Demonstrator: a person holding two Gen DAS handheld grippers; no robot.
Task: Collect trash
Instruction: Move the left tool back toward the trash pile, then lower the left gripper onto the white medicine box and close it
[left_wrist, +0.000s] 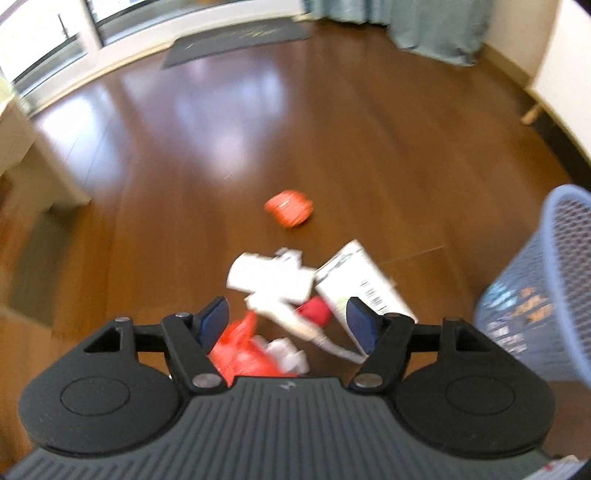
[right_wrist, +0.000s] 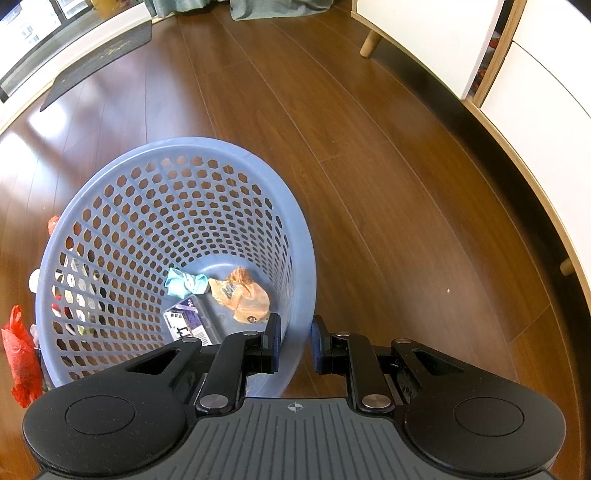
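One barcode label (left_wrist: 376, 299) on white carton (left_wrist: 362, 273), unreadable.

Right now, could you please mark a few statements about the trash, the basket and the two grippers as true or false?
1. The right gripper is clamped on the blue basket's rim. True.
2. The basket is empty. False: wrappers lie inside.
3. The left gripper holds the orange piece. False: its jaws are open, and that piece lies on the floor.
4. A white carton lies on the floor. True.
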